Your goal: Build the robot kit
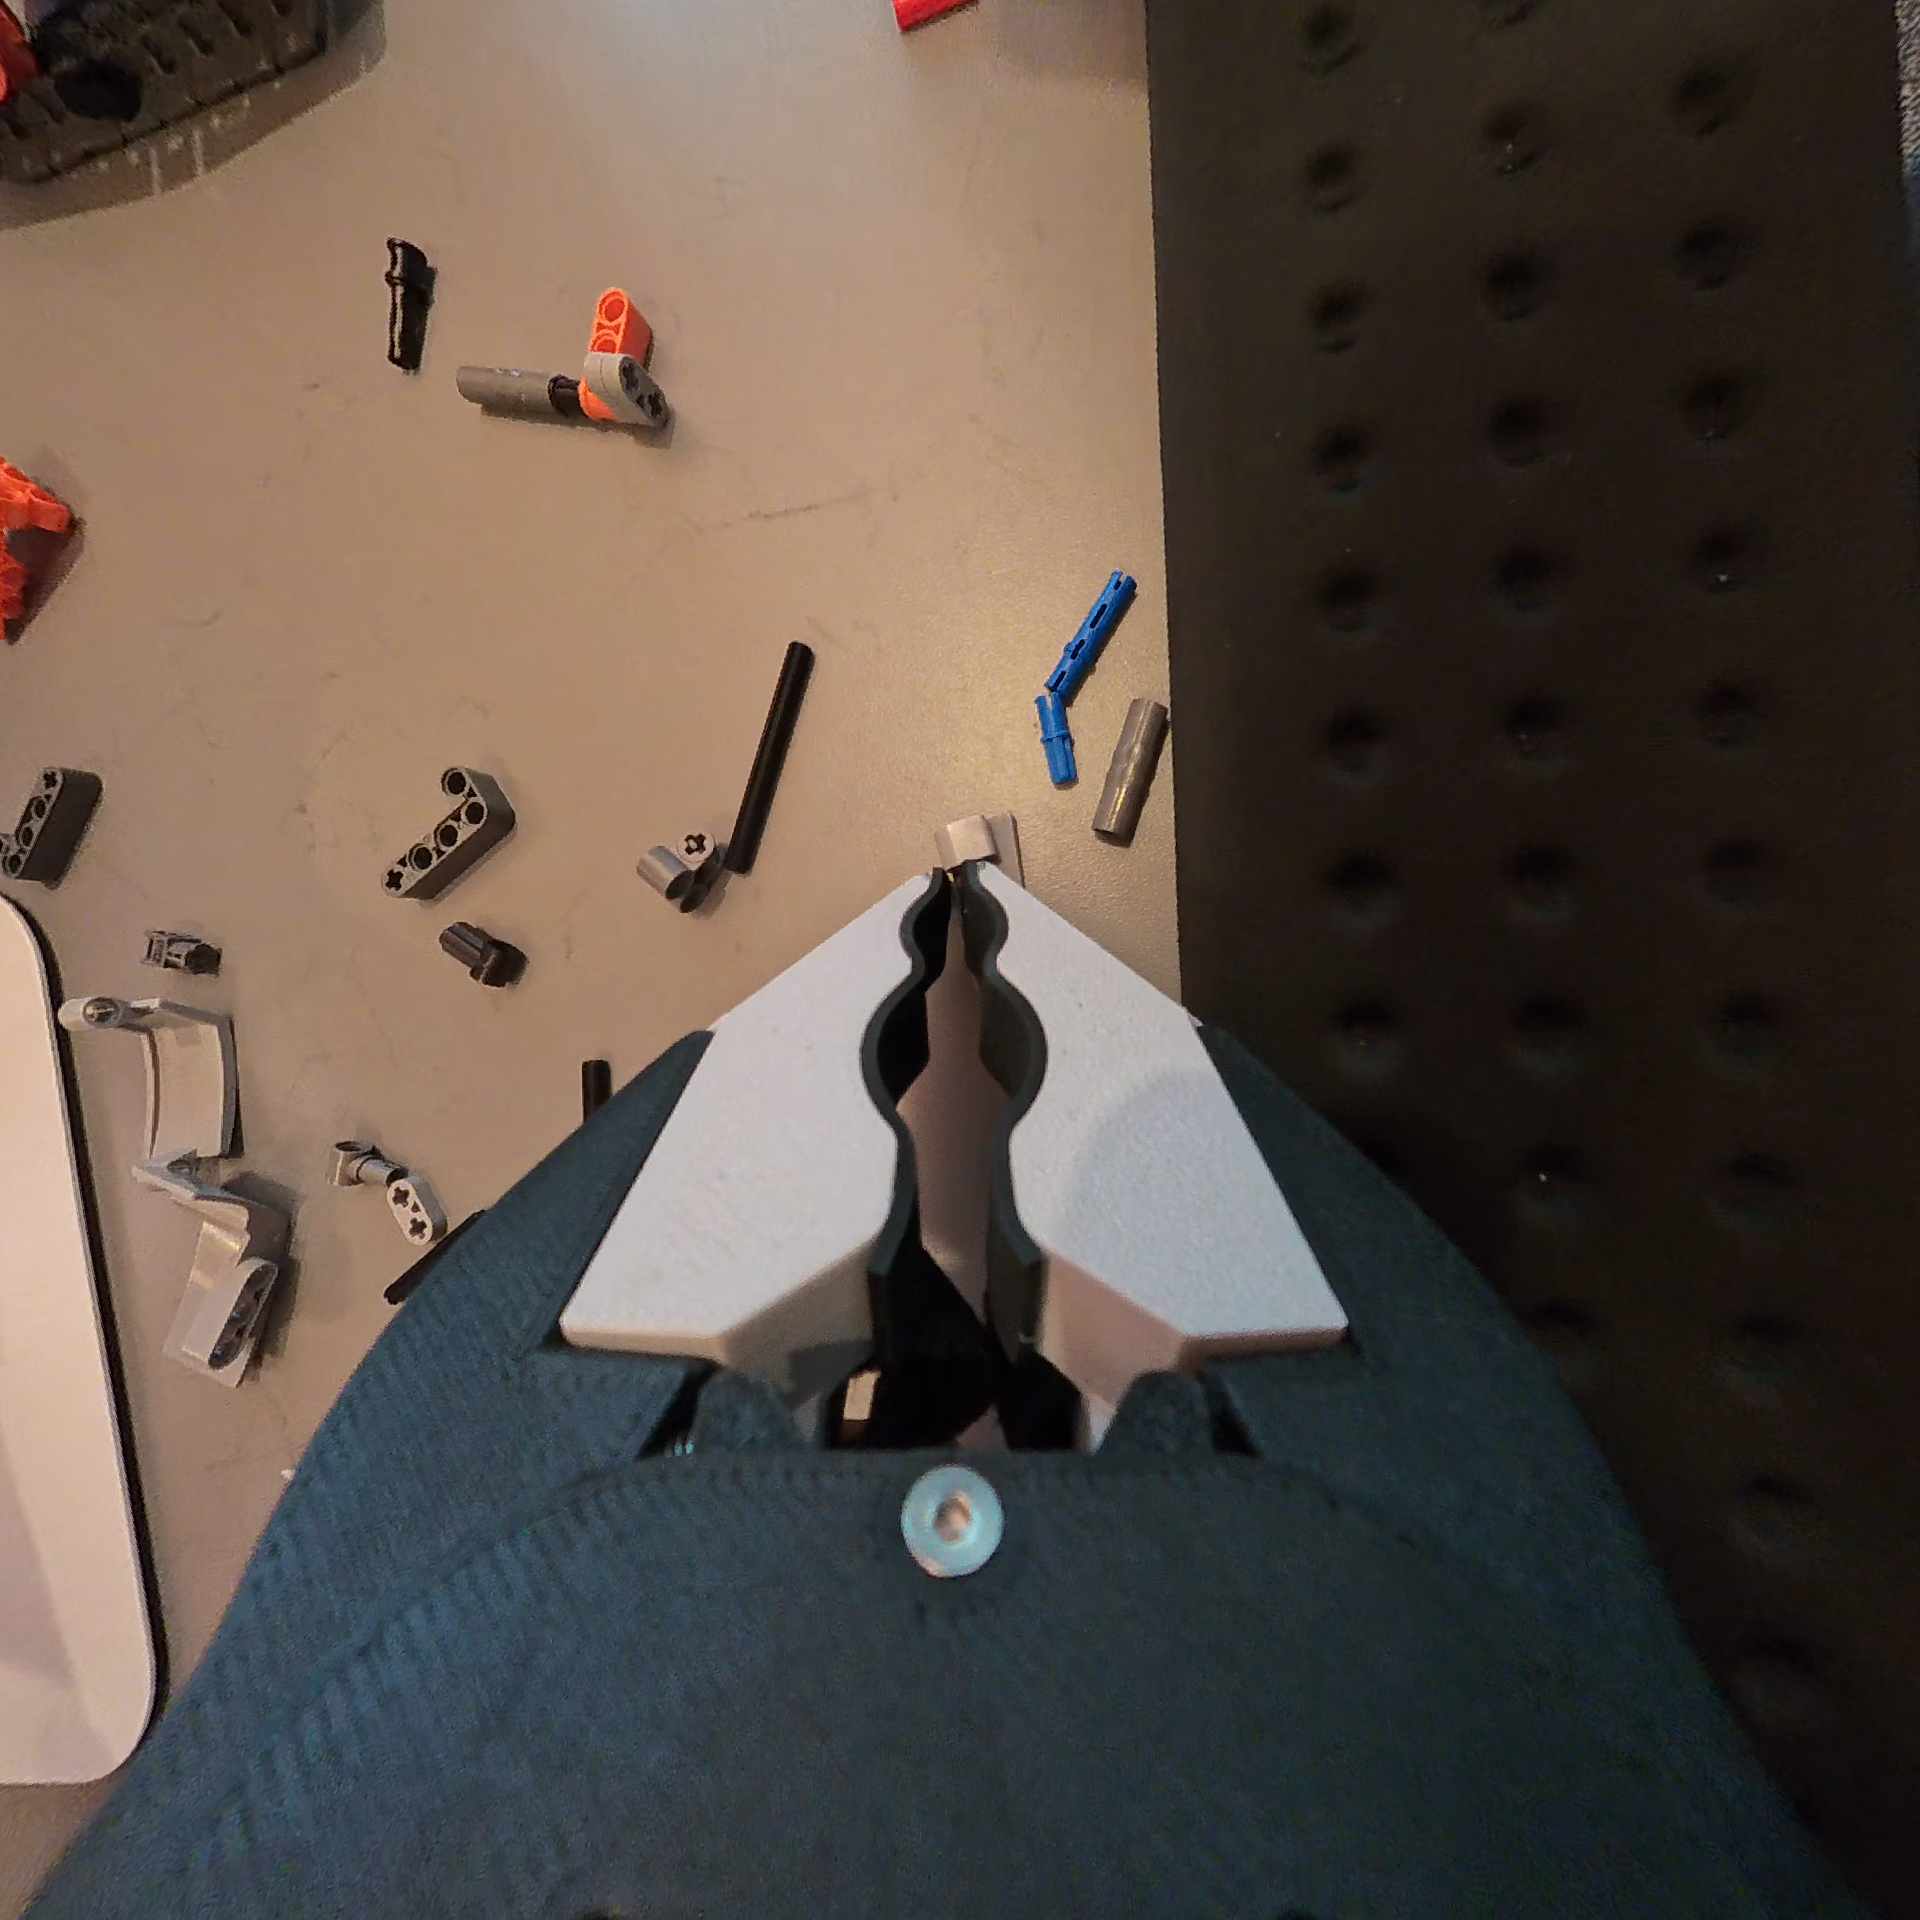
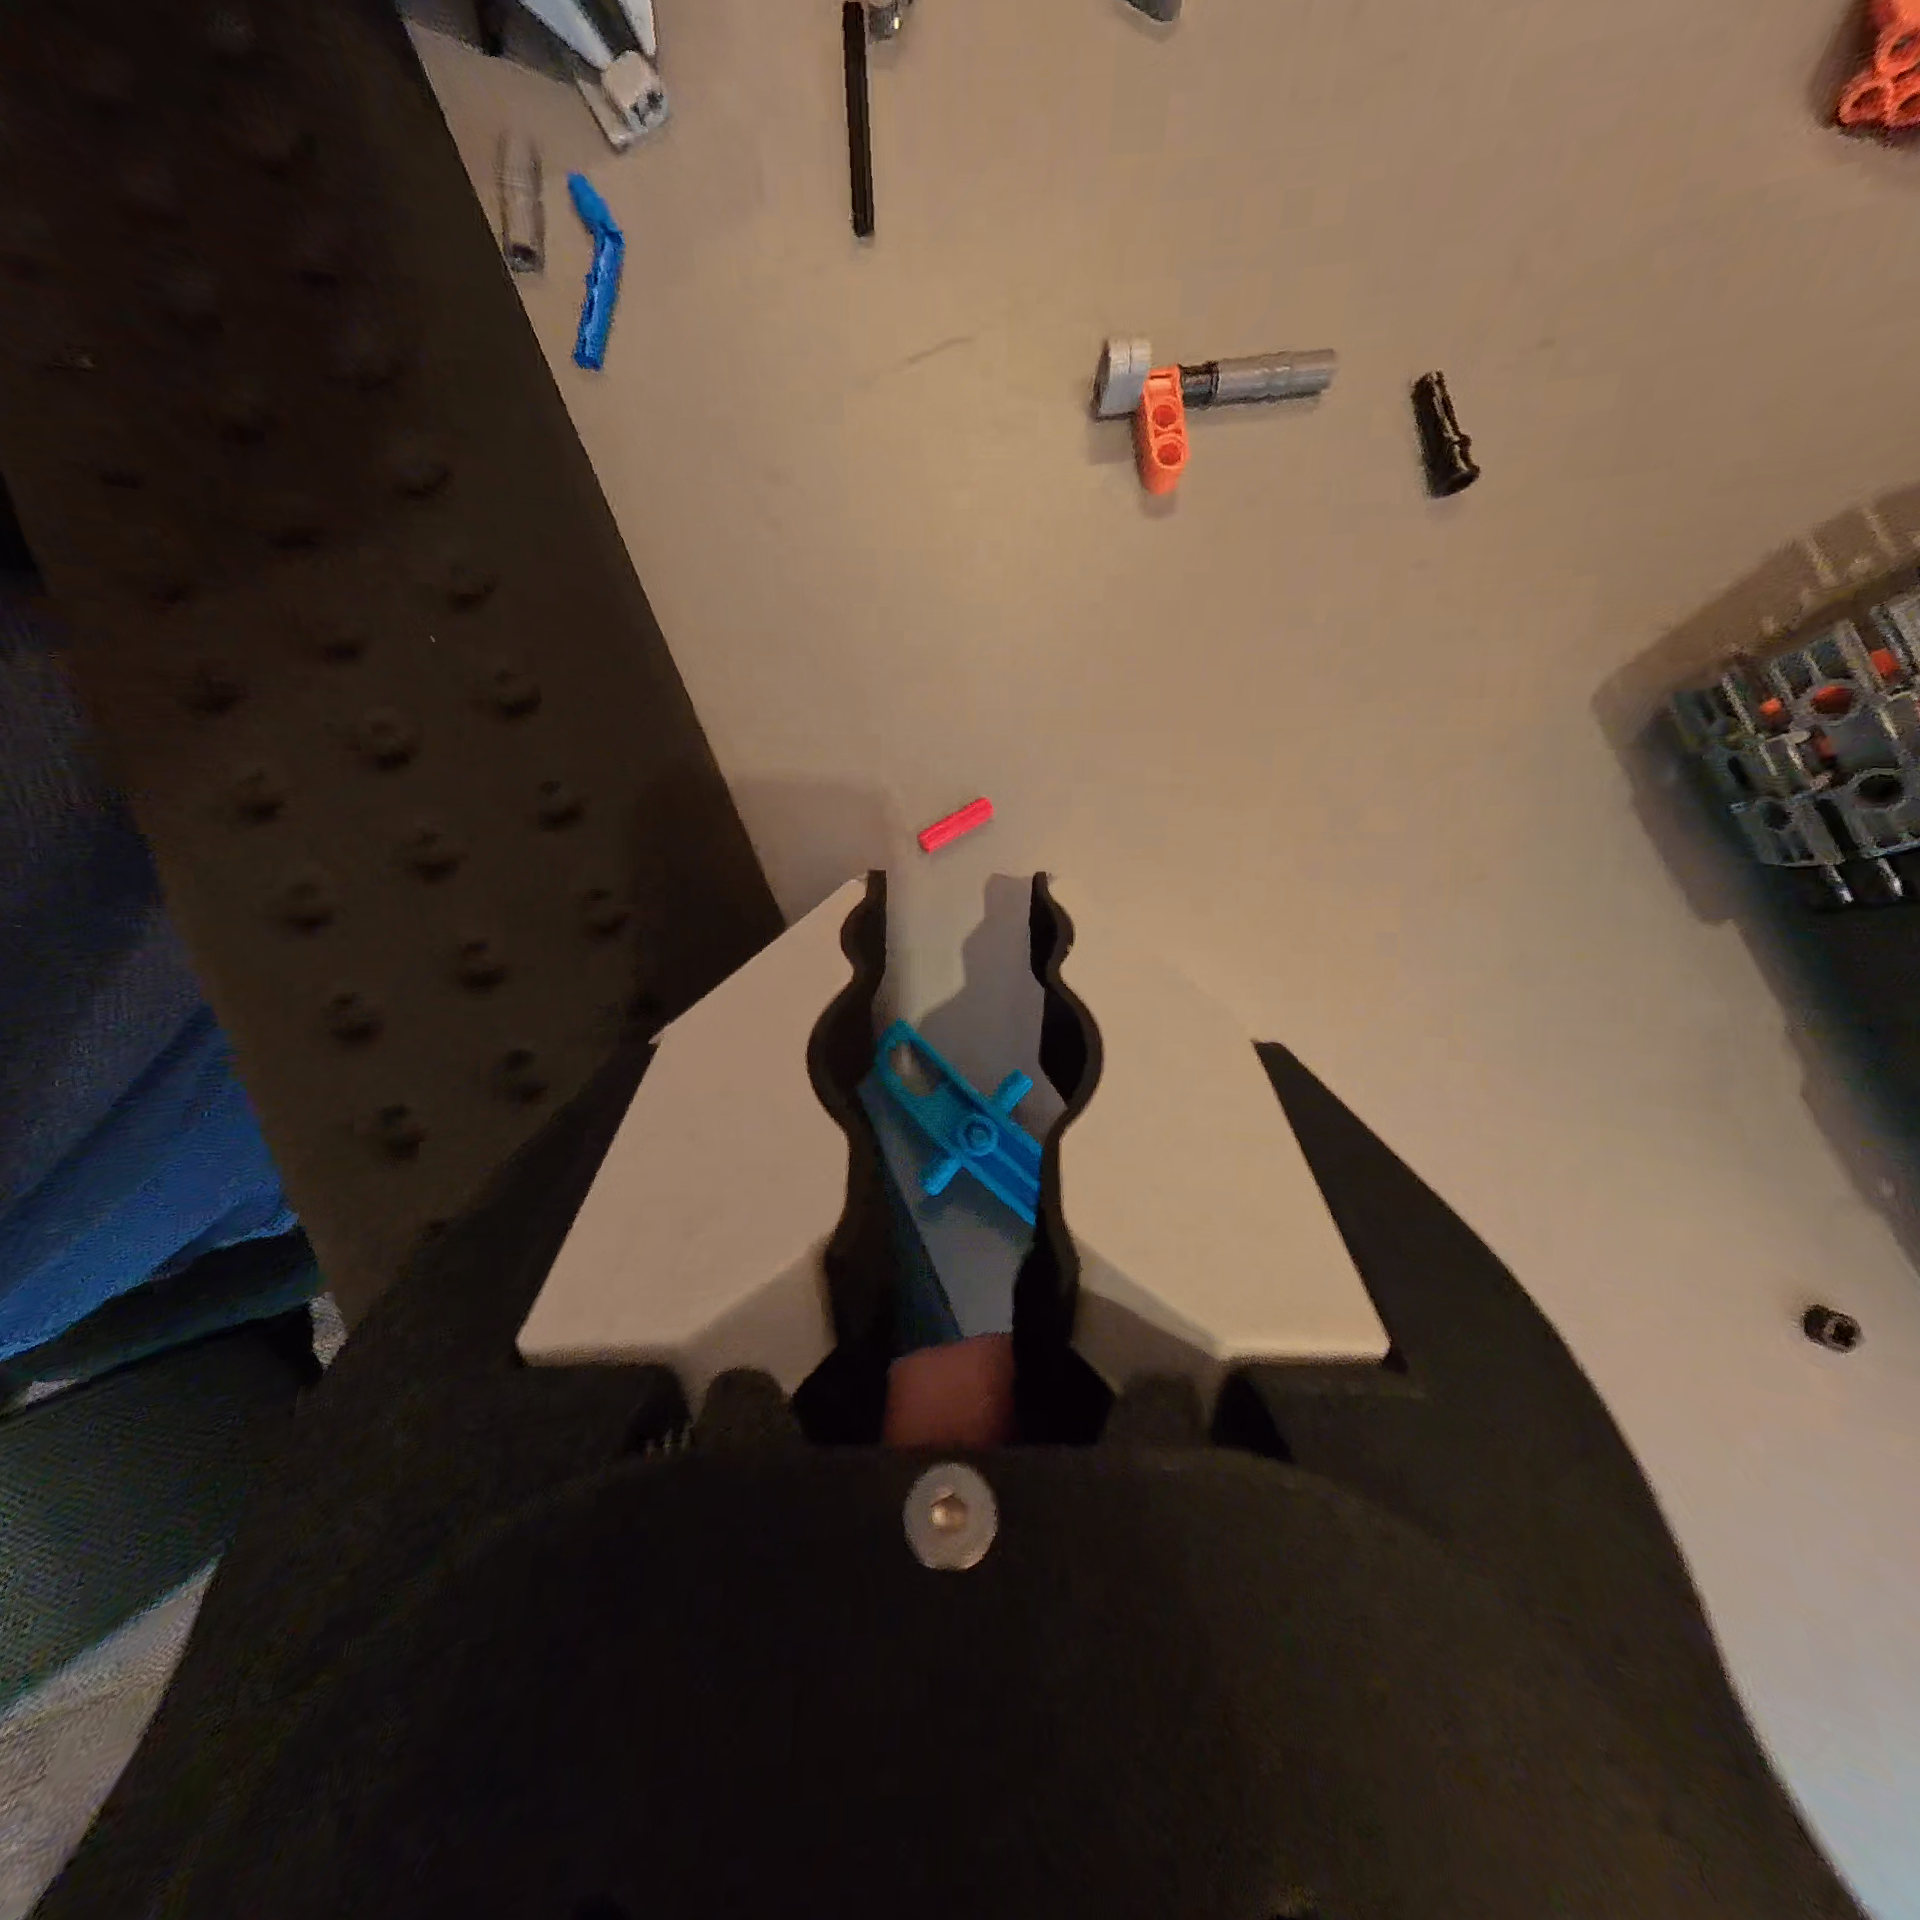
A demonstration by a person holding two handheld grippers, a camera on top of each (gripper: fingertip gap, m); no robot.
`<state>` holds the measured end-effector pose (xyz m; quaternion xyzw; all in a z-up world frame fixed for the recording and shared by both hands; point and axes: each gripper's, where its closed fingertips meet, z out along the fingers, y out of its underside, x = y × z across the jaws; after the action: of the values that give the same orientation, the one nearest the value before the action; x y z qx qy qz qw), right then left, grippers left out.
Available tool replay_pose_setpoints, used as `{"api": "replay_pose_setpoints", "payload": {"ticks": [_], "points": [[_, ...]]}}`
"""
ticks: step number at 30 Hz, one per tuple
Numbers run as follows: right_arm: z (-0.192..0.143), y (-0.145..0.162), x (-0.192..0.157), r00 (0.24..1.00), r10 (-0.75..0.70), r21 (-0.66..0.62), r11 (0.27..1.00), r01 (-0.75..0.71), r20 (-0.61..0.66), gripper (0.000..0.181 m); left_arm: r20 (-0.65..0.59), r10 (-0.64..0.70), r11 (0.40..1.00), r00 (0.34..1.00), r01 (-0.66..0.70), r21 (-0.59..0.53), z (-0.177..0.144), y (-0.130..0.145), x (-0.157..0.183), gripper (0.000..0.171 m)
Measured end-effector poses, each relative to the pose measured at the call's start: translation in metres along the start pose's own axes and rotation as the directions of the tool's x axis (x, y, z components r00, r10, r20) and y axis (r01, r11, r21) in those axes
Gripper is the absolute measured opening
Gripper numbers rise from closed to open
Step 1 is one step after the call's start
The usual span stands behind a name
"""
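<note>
My left gripper (image 1: 958,883) is shut, its tips pinching a small light grey piece (image 1: 979,837) on the beige table near the edge of a black studded mat (image 1: 1538,727). Two blue pins (image 1: 1086,636) and a grey sleeve (image 1: 1130,767) lie just beyond it. My right gripper (image 2: 958,883) holds a turquoise beam with a blue cross axle (image 2: 961,1127) wedged across its jaws, well behind the tips and above the table. A small red pin (image 2: 956,825) lies just ahead of the right tips.
Loose pieces lie scattered on the table: an orange-and-grey assembly (image 1: 613,369), a black axle (image 1: 771,753), dark grey beams (image 1: 452,831), light grey curved panels (image 1: 203,1174). A dark grey built model (image 2: 1808,769) is at the right, a white tray (image 1: 52,1351) at the left. Tip to tip, the grippers are about 20 cm apart.
</note>
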<state>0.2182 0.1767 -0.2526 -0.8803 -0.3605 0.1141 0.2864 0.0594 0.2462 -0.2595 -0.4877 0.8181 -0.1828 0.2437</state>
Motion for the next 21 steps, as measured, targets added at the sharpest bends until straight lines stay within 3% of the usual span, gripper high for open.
{"api": "replay_pose_setpoints", "payload": {"ticks": [6, 10, 21], "points": [[0.013, -0.007, -0.002, 0.996, 0.088, 0.0, 0.996, -0.088, -0.008, 0.013, 0.007, -0.004, 1.0, 1.0, 0.004, 0.001, 0.0, -0.001, 0.001, 0.002], [0.017, -0.01, -0.003, 0.997, 0.069, -0.003, 0.998, -0.069, -0.035, 0.001, 0.005, -0.007, 1.0, 1.0, 0.007, 0.009, 0.0, -0.001, 0.001, 0.002], [0.04, -0.046, -0.014, 0.984, -0.178, 0.074, 0.982, 0.175, 0.031, 0.0, 0.024, 0.038, 0.999, 0.999, -0.039, 0.036, 0.002, -0.004, 0.0, 0.002]]}}
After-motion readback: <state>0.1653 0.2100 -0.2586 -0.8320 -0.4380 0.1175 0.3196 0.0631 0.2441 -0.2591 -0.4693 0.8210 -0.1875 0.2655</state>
